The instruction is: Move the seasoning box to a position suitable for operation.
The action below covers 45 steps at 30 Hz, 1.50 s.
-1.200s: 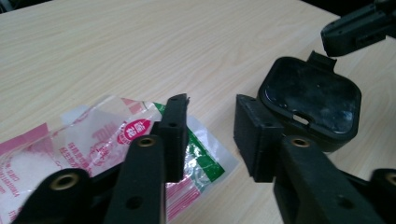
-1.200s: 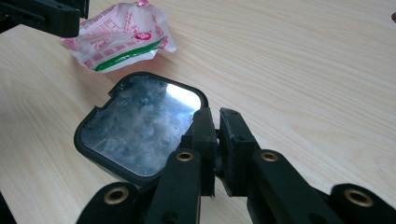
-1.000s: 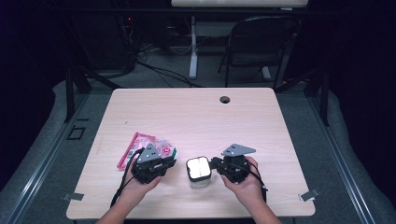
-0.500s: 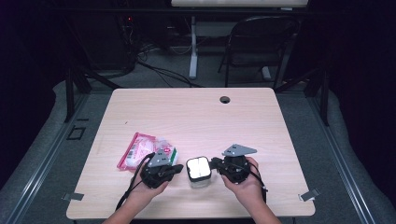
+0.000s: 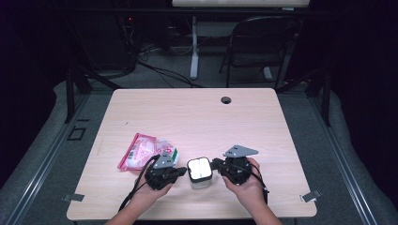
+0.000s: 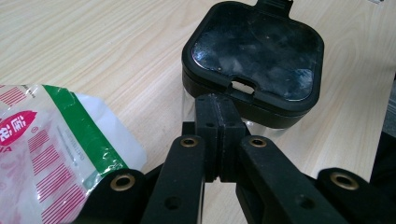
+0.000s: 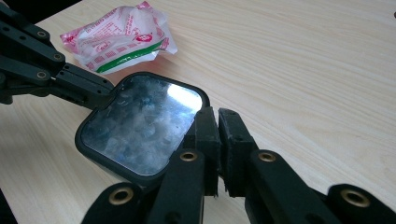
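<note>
High view: left hand-held gripper [image 5: 180, 171] and right hand-held gripper [image 5: 217, 165] flank a black-lidded clear container [image 5: 199, 172] near the tabletop's [image 5: 197, 117] front edge; both have jaws closed, empty, tips at the lid's rim, perhaps touching; a pink-and-green packet [image 5: 145, 151] lies just left.

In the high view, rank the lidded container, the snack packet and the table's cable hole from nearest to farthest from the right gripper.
From the right gripper:
1. Lidded container, right at its jaw tips, to its left.
2. Snack packet, farther left, beyond the left gripper.
3. Cable hole, near the table's far edge.
</note>
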{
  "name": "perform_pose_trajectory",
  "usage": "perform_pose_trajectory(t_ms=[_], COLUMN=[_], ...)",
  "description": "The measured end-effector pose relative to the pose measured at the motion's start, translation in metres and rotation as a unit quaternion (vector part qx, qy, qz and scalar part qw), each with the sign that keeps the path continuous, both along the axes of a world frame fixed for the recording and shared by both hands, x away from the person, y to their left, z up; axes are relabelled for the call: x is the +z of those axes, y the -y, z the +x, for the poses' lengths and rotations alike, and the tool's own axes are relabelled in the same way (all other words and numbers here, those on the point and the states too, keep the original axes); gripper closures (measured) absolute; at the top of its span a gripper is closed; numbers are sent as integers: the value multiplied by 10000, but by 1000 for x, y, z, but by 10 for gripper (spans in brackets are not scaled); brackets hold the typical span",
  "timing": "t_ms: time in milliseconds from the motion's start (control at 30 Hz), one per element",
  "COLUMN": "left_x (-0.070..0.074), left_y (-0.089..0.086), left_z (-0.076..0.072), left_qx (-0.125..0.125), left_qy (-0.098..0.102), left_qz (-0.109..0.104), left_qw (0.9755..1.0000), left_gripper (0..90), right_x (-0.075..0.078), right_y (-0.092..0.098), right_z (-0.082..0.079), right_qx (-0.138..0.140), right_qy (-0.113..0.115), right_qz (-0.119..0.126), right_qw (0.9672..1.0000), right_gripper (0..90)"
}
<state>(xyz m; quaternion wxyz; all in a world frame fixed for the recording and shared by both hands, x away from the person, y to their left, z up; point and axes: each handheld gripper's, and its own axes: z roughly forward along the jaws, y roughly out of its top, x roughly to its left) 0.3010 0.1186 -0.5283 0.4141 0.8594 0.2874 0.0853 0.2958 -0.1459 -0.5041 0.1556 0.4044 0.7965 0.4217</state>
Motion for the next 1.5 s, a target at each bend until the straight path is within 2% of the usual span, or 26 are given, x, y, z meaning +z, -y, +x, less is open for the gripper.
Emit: perform_pose_trajectory(t_ms=[300, 500, 600, 633, 700, 733, 800, 1000, 1133, 1233, 1333, 1500], left_x=[0, -1, 0, 2, 3, 4, 4, 4, 7, 9, 12, 16], left_y=[1, 2, 1, 0, 1, 2, 2, 3, 2, 2, 2, 4], left_z=[0, 0, 0, 0, -1, -2, -2, -2, -2, -1, -1, 1], left_qx=[6, 6, 30, -4, -9, -35, -39, -47, -52, -63, -60, -32], left_qy=[57, 73, 65, 2, -13, 69, 91, 79, 109, 128, 121, 146], left_qz=[-2, 76, 5, -110, -132, -76, -77, -114, -154, -190, -260, -276], left_qw=[10000, 9999, 10000, 9999, 9999, 9999, 9999, 9999, 9998, 9997, 9996, 9995], left_gripper=[899, 899, 899, 899, 899, 899, 899, 898, 897, 895, 885, 862], right_x=[0, -1, -1, -1, -1, -1, -1, -2, -1, 0, 5, 8], right_y=[0, 1, 1, 1, 1, 1, 1, 1, 1, 1, -1, -6], right_z=[0, 0, 0, -1, -1, -1, -1, -1, -1, -3, -9, -17], right_qx=[1, -15, -19, -19, -23, -26, -25, -13, -38, -14, 166, 284], right_qy=[2, 2, 1, 1, 0, -3, -13, -27, -34, -6, 126, 194], right_qz=[5, 43, 55, 56, 45, 54, 76, 87, 37, 85, 54, 40], right_qw=[10000, 10000, 10000, 10000, 10000, 10000, 10000, 10000, 10000, 10000, 9998, 9994], right_gripper=[872, 872, 873, 875, 874, 874, 874, 855, 809, 782, 706, 657])
